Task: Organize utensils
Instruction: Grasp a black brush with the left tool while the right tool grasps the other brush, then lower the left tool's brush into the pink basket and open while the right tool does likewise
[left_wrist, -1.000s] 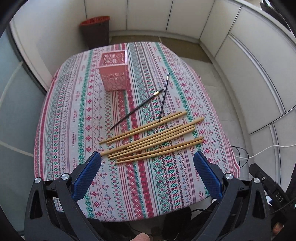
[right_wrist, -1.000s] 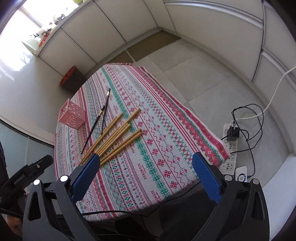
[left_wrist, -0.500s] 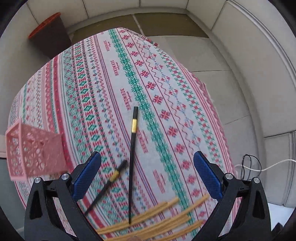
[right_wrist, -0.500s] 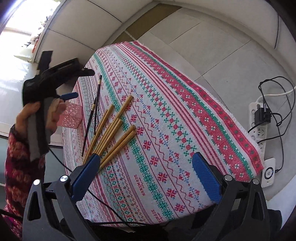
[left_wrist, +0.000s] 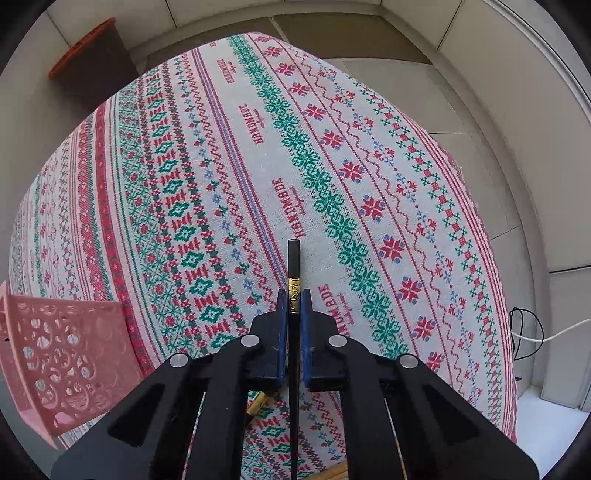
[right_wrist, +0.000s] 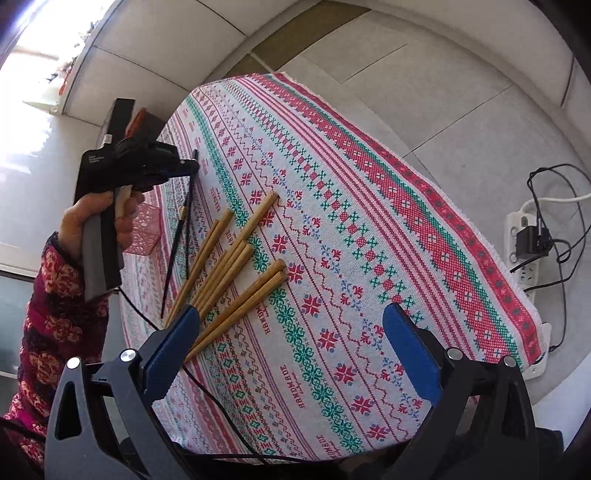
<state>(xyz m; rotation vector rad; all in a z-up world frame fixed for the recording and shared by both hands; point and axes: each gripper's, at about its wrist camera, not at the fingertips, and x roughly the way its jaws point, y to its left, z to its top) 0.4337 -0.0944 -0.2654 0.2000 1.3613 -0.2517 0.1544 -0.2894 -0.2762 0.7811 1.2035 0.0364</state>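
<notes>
Black chopstick (left_wrist: 293, 258), thin, stiff and likely slippery, is pinched near its gold band by the left gripper (left_wrist: 294, 295); the right gripper (right_wrist: 291, 321) is held wide open.

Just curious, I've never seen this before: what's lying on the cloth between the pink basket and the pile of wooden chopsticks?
One black chopstick with a gold band, seen in the right wrist view, between the pink basket and the wooden chopsticks.
</notes>
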